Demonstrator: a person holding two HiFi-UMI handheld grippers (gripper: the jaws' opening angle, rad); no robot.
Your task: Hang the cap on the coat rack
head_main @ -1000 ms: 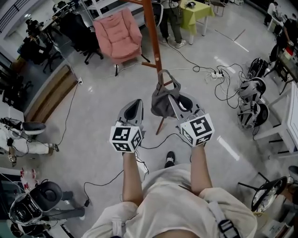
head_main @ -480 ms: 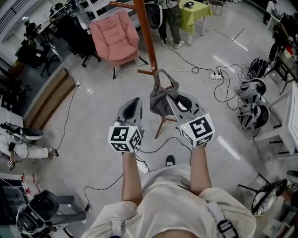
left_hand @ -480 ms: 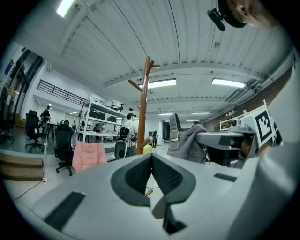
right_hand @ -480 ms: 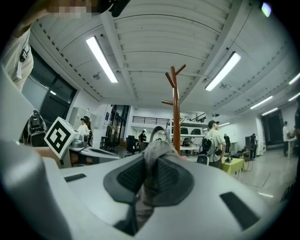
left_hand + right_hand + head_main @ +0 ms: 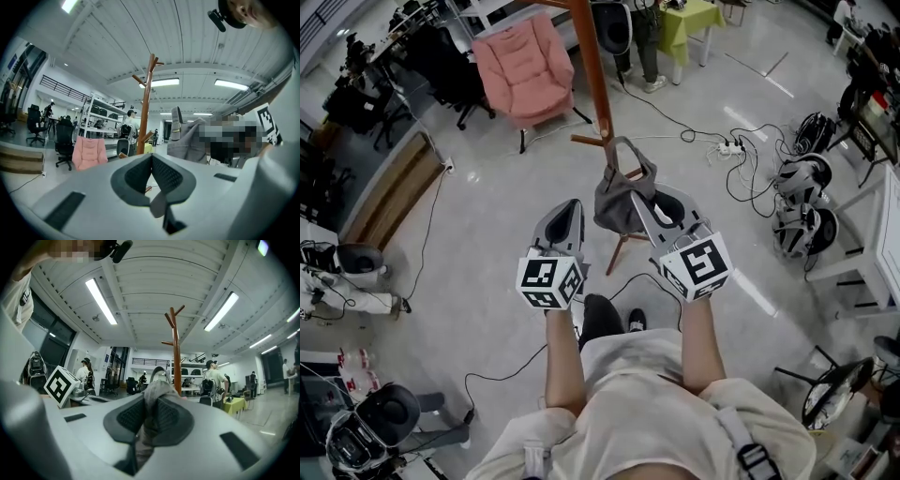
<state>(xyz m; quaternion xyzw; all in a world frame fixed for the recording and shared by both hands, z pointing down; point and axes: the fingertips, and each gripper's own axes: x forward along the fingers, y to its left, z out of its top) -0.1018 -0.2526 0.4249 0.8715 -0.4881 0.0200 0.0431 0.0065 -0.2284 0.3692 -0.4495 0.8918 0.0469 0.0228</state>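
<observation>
In the head view a grey cap (image 5: 620, 192) with a strap loop at its top hangs from my right gripper (image 5: 645, 204), which is shut on its fabric. The right gripper view shows the grey cloth (image 5: 151, 411) pinched between the dark pads. The brown wooden coat rack (image 5: 592, 70) stands just beyond the cap, one peg (image 5: 586, 141) sticking out close to the cap's loop. In the right gripper view the coat rack (image 5: 176, 352) rises straight ahead with forked pegs at its top. My left gripper (image 5: 572, 211) floats beside the cap, shut and empty; its view shows the cap (image 5: 187, 138) to its right.
A pink armchair (image 5: 521, 70) stands behind the rack on the left. Cables and a power strip (image 5: 731, 148) trail over the floor on the right, near round devices (image 5: 802, 202). A green table (image 5: 692, 17) and a standing person (image 5: 643, 42) are farther back.
The person has stepped forward, one foot now showing below. The cap and both grippers have come a little nearer to the rack's pole; both grips are unchanged.
</observation>
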